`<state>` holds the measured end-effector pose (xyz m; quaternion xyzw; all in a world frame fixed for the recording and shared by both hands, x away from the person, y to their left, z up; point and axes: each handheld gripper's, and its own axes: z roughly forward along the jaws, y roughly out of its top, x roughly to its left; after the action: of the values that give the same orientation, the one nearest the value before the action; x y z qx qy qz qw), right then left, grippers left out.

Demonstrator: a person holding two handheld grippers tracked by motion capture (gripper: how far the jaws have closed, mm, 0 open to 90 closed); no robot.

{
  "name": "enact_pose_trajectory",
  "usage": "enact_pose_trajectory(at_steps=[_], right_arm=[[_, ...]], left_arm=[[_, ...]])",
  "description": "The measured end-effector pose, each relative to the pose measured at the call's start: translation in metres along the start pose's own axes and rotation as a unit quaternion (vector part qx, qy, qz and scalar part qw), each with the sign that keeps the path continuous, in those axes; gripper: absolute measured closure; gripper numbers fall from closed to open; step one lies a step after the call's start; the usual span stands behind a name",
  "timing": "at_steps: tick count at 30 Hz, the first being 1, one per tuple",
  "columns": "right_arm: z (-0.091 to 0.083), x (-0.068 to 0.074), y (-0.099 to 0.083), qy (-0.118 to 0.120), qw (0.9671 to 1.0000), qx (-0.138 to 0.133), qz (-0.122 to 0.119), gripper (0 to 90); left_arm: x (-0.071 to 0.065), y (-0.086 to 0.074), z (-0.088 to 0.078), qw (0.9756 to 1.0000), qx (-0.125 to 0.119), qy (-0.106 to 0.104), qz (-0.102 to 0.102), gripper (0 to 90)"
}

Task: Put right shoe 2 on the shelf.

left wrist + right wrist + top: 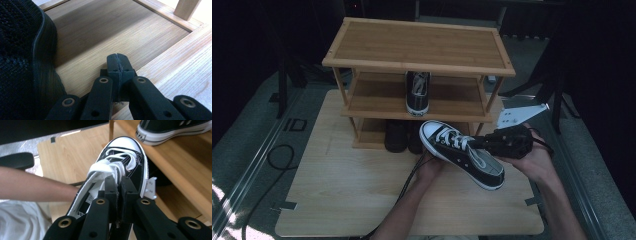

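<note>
Three-tier bamboo shoe rack [417, 42] stands at the far side of the pale wooden table [337, 195]; top shelf bare, middle shelf [372, 97] carries one black-and-white sneaker [417, 92] toe toward the person, bottom tier holds a pair of dark shoes [402, 136]. The second sneaker [462, 152] is held above the table just in front of the rack, below middle-shelf level, tilted, its long axis running diagonally: white toe cap toward the rack and to the left, heel toward the person's right. Right gripper [479, 142] comes in from the heel side; in the right gripper view its jaws are nearly closed on the sneaker's upper near the tongue and collar [117, 195], laces [110, 168] just ahead, so the shoe extends straight out from the jaws, toe forward. This hand alone carries it. Left gripper [117, 65] sits low under the held sneaker at the bottom tier; jaws fully closed, pads touching, nothing between them, one dark shoe [22, 62] just beside it. Judgement: the mate belongs on the middle shelf beside the shelved sneaker. Open room there lies to either side, wider on the left; the rack posts [343, 92] and the top shelf's front edge [417, 66] bound the gap, so the toe likely has to lift and swing square to the shelf before entering.
</note>
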<state>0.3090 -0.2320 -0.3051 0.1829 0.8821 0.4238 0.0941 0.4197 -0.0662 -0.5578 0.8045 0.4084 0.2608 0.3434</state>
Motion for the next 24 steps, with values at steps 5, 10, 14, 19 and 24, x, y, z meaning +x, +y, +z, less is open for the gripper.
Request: enact_pose_trajectory(at_steps=[5, 10, 14, 19, 24], right_arm=[[-0.01, -0.005, 0.005, -0.015, 0.9997, -0.017, 0.006, 86.1], [-0.016, -0.013, 0.009, -0.032, 0.999, -0.028, 0.015, 86.2], [-0.017, -0.02, 0.01, -0.056, 0.9977, -0.03, 0.023, 86.2], [-0.013, -0.029, 0.014, -0.081, 0.9956, -0.03, 0.037, 86.2], [-0.006, -0.038, 0.02, -0.107, 0.9924, -0.033, 0.052, 86.2]], left_arm=[[0.0, 0.0, 0.0, 1.0, 0.001, 0.0, 0.002, 90.0], [-0.001, 0.0, -0.001, 0.9999, 0.004, 0.012, -0.01, 90.0], [0.0, -0.001, 0.0, 1.0, 0.0, 0.005, 0.0, 90.0], [0.0, 0.0, -0.001, 1.0, 0.003, 0.006, -0.001, 90.0], [-0.001, 0.0, 0.0, 1.0, -0.001, 0.006, -0.006, 90.0]])
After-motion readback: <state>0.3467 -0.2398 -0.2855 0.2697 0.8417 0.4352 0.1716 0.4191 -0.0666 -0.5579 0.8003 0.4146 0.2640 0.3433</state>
